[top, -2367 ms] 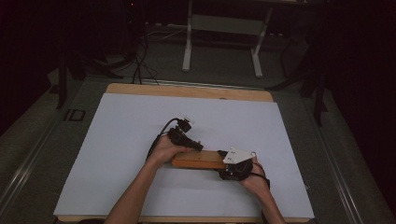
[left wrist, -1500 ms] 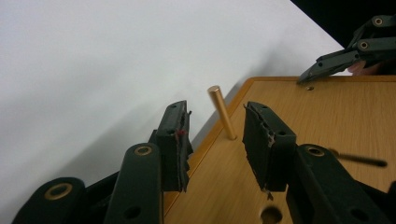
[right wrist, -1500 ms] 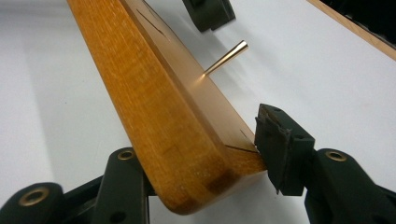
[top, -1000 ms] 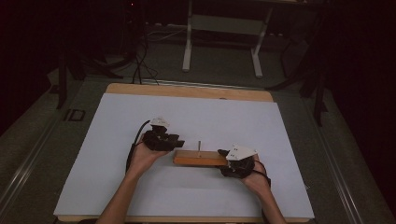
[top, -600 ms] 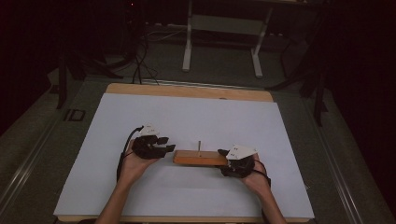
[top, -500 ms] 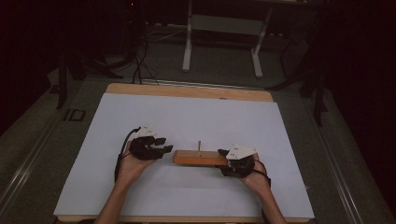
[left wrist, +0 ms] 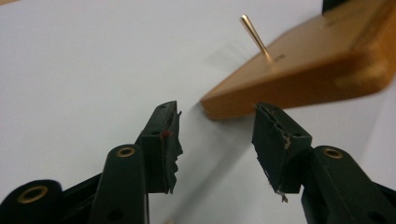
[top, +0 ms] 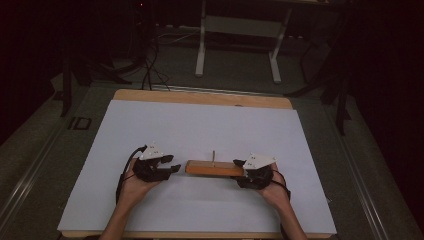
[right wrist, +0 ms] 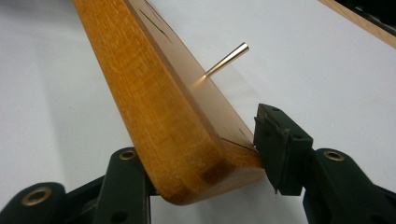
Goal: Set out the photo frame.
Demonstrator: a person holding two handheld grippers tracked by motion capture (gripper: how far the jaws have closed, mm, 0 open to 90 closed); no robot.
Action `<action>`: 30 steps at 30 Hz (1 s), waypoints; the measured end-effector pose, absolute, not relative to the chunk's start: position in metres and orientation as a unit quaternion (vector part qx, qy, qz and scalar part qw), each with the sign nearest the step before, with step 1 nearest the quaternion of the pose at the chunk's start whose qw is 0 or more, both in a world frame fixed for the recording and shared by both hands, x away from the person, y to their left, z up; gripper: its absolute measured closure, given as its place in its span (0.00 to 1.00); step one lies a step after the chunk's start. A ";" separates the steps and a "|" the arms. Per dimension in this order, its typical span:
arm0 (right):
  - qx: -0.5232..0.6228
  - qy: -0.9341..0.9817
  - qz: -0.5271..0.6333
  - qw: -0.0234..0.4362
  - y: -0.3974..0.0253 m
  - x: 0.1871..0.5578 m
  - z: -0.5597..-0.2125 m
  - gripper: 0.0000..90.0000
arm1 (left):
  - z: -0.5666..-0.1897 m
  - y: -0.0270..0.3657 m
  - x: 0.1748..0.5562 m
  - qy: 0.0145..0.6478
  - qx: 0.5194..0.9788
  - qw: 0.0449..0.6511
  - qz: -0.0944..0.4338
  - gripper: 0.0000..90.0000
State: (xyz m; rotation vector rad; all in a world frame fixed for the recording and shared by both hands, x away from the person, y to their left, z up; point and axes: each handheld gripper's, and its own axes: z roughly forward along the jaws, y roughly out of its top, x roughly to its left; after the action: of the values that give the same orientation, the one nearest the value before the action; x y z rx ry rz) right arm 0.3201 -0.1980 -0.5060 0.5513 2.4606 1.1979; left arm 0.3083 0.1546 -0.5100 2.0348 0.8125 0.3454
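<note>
Now, with my right gripper (top: 239, 169) clamped on one end of the wooden block (top: 214, 168), I'd ease the left gripper's (top: 174, 167) wide-open fingers (left wrist: 164, 140) squarely around the near end just ahead, clear of the thin upright pin (left wrist: 254, 37).

The high camera looks down and forward over my desk (top: 200, 125) from afar, while my two tool cameras sit close and low, both facing the wooden block (left wrist: 308, 70) and its pin (right wrist: 227, 59).

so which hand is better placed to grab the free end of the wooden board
Left. Its open tongs sit just off the wooden board's free end, aimed at it; the right tongs already clamp the other end.
</note>
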 end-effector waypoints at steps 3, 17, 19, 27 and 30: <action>0.195 0.868 0.423 0.173 -0.198 0.320 -0.506 0.56 | -0.511 0.148 0.306 0.315 0.832 0.434 0.143 0.56; 0.199 0.865 0.432 0.162 -0.201 0.323 -0.507 0.55 | -0.516 0.119 0.309 0.286 0.841 0.430 0.162 0.43; 0.199 0.864 0.433 0.160 -0.201 0.323 -0.507 0.55 | -0.516 0.117 0.311 0.287 0.840 0.431 0.163 0.42; 0.206 0.861 0.441 0.150 -0.205 0.326 -0.507 0.54 | -0.517 0.109 0.317 0.284 0.841 0.430 0.167 0.44; 0.207 0.860 0.441 0.150 -0.205 0.326 -0.507 0.54 | -0.516 0.108 0.317 0.277 0.842 0.433 0.164 0.46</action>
State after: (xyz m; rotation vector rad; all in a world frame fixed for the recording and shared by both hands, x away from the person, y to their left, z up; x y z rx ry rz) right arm 0.3260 -0.2053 -0.5069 0.5944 2.4716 1.2684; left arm 0.3174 0.1079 -0.5155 2.0976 0.6912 0.4087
